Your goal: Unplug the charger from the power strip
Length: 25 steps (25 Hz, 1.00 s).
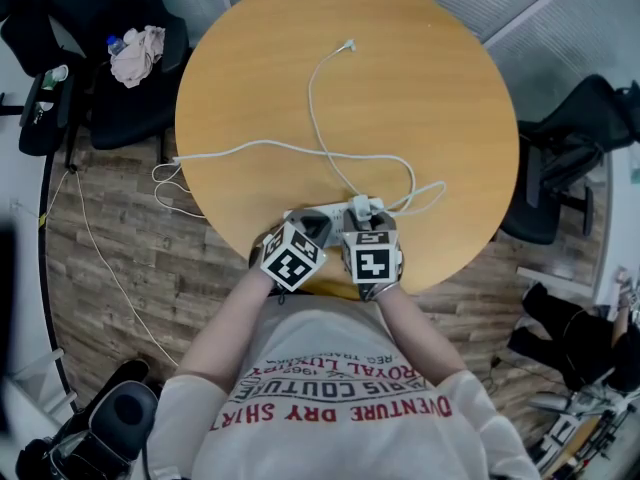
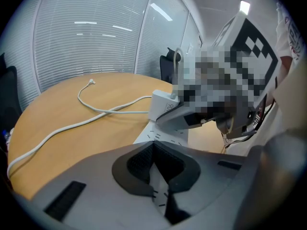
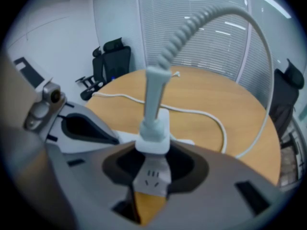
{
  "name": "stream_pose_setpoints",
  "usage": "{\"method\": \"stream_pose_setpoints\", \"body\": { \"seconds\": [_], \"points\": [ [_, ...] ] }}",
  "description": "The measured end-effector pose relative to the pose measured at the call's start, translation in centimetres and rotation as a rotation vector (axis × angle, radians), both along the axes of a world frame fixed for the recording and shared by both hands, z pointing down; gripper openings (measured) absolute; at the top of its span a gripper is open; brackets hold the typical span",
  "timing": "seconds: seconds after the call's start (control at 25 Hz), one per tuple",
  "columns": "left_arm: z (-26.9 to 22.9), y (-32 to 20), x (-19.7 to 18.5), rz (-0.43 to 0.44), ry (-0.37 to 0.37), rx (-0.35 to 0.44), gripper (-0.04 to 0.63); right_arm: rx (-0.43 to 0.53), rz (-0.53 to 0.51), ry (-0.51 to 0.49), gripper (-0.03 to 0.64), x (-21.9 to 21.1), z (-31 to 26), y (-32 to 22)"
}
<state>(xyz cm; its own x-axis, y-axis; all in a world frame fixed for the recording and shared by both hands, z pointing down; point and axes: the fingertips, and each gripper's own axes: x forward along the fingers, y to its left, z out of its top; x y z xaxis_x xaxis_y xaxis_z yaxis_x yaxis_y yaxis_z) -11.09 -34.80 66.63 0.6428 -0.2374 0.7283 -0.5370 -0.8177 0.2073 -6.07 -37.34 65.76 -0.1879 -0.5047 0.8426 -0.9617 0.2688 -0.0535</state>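
A white power strip (image 1: 318,212) lies near the front edge of the round wooden table (image 1: 420,88). A white charger (image 1: 362,206) stands plugged into it, and its cable (image 1: 316,98) loops across the table. My left gripper (image 1: 308,228) is shut on the power strip (image 2: 165,135), with the pads astride its near end. My right gripper (image 1: 363,224) comes down over the charger (image 3: 153,140), and its pads lie against both of the charger's sides. The strip's socket face (image 3: 152,177) shows just under the charger. In the left gripper view the charger (image 2: 163,107) stands just beyond my jaws.
The strip's own cord (image 1: 230,151) runs left off the table edge and down to the wooden floor. Dark office chairs stand at the back left (image 1: 130,58) and at the right (image 1: 570,158). A cloth (image 1: 135,56) lies on the left chair.
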Motion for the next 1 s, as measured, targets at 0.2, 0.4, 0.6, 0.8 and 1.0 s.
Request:
{"method": "stream_pose_setpoints", "body": {
  "seconds": [0.2, 0.4, 0.6, 0.8, 1.0],
  "points": [
    [0.2, 0.0, -0.1, 0.005, -0.001, 0.001, 0.034, 0.052, -0.001, -0.037, 0.155, -0.8, -2.2, -0.6],
    [0.2, 0.1, 0.0, 0.021, 0.004, -0.005, 0.034, 0.078, -0.002, -0.040, 0.155, -0.5, -3.4, -0.6],
    [0.0, -0.2, -0.4, -0.009, 0.026, -0.005, 0.034, 0.177, -0.071, -0.022, 0.155, -0.3, -6.4, -1.0],
    [-1.6, -1.5, -1.4, -0.094, 0.040, 0.039, 0.034, 0.238, -0.088, -0.086, 0.155, 0.3, -9.4, -1.2],
    [-6.4, -2.6, -2.0, -0.165, 0.089, 0.131, 0.034, 0.322, -0.119, -0.138, 0.155, 0.6, -12.8, -1.6]
  ]
}}
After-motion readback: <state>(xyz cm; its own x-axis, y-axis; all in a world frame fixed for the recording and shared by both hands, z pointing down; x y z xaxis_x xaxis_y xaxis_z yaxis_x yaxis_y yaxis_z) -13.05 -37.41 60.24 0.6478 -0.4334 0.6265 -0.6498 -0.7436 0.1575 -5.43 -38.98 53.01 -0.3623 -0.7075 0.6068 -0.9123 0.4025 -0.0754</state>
